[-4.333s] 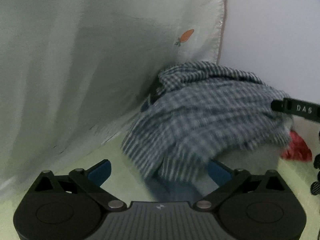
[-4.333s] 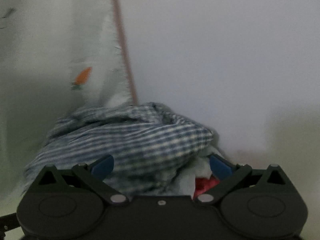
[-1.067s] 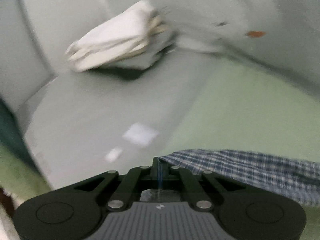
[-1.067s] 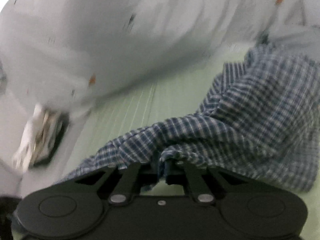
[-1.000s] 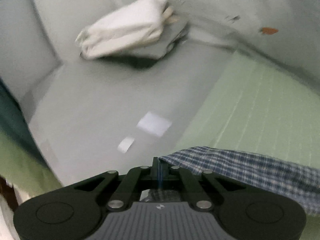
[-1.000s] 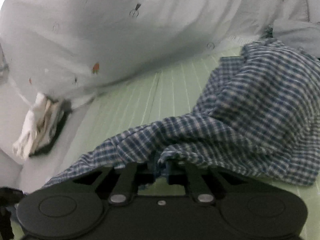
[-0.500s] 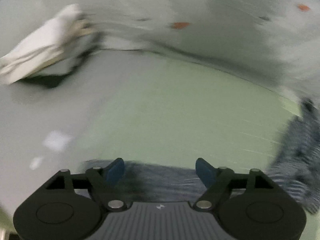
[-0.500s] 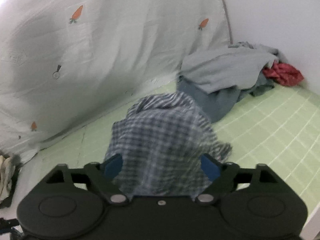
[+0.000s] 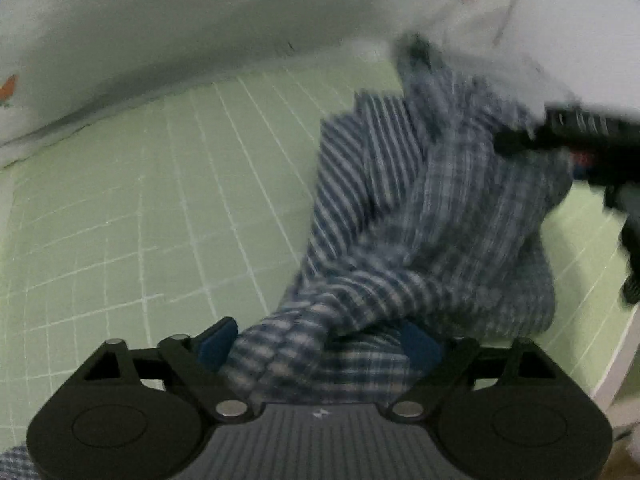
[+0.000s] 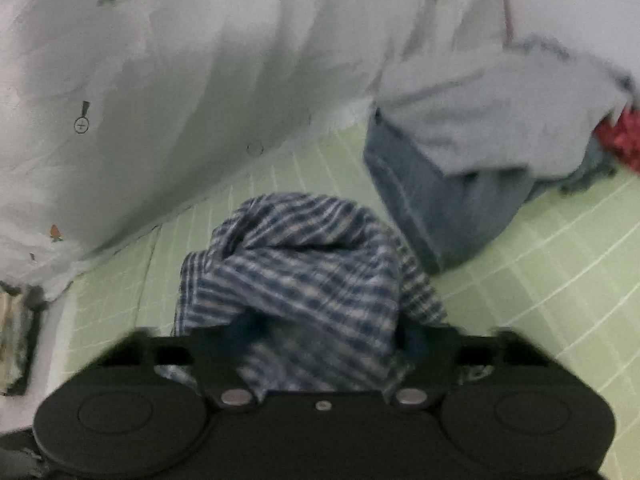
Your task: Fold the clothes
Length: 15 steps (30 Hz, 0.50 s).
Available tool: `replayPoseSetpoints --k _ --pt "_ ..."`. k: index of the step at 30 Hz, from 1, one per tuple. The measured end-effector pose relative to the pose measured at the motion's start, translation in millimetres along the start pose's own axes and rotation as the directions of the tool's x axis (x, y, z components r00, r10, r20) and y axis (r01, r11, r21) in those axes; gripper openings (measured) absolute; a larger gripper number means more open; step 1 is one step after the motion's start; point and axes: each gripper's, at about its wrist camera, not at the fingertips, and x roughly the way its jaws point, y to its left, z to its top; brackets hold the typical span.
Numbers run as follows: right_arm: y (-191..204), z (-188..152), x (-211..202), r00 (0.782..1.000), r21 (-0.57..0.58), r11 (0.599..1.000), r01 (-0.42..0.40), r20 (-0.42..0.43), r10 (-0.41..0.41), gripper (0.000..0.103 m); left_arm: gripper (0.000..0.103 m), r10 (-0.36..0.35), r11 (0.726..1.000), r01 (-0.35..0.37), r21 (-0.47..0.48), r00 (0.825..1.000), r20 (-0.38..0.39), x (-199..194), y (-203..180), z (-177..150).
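Left wrist view: left gripper [image 9: 320, 344] low over the green gridded mat [image 9: 132, 208], jaws parted and just now narrowing from wider. The blue checked shirt [image 9: 432, 220] lies bunched on the mat, a fold lying between the blue fingertips [image 9: 216, 342]; pads not seen pressing it. The right gripper [image 9: 592, 152] shows blurred at the frame's right edge, above the shirt.

Right wrist view: right gripper [image 10: 324, 340] blurred, jaws apart and likewise just closing in, the shirt [image 10: 304, 260] mounded between them, no clamp visible. Beyond it a grey and blue clothes pile [image 10: 480, 140] with a red garment [image 10: 620, 140]. Carrot-print sheet [image 10: 200, 80] behind.
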Motion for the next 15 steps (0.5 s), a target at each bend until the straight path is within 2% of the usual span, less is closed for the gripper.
replayPoseSetpoints --k 1,2,3,4,5,7,10,12,15 --pt "-2.5 -0.7 -0.8 1.0 0.001 1.0 -0.008 0.002 0.008 0.053 0.047 0.012 1.0 -0.012 0.008 1.0 -0.019 5.3 -3.9 -0.8" --pt "-5.0 -1.3 -1.6 1.0 0.002 1.0 -0.017 0.004 0.017 0.042 0.019 0.017 1.0 -0.017 0.002 0.999 -0.03 7.8 -4.5 -2.2" --pt "-7.3 -2.1 -2.8 1.0 0.004 1.0 -0.026 0.007 0.026 0.036 0.008 0.02 1.0 -0.02 -0.009 0.999 -0.038 9.4 -4.1 -3.7" --pt "-8.8 -3.4 -6.3 0.999 0.007 0.999 -0.038 0.017 0.038 0.021 0.008 0.014 1.0 -0.015 -0.026 1.0 -0.027 6.7 -1.7 -5.1" --pt "-8.6 -4.2 -10.4 0.998 0.009 0.999 -0.045 0.033 0.044 0.012 0.008 0.006 0.999 -0.007 -0.044 1.0 -0.009 2.4 1.5 -6.5" --pt "-3.9 -2.8 -17.5 0.996 -0.006 0.998 -0.063 0.066 0.063 0.007 0.007 0.011 0.997 -0.008 -0.083 0.999 0.031 -10.9 12.2 -8.2" --pt "19.3 7.9 -24.1 0.986 -0.079 0.991 -0.108 0.118 0.117 0.005 0.006 0.06 0.985 -0.041 -0.165 0.992 0.112 -39.0 40.0 -3.7" --pt "42.6 16.3 -24.1 0.976 -0.126 0.981 -0.147 0.142 0.165 0.005 0.006 0.107 0.974 -0.069 -0.217 0.98 0.168 -58.3 58.8 0.1" --pt "87.0 26.0 -23.6 0.949 -0.19 0.954 -0.231 0.172 0.264 0.005 0.006 0.196 0.946 -0.122 -0.302 0.953 0.23 -88.2 87.8 0.0"
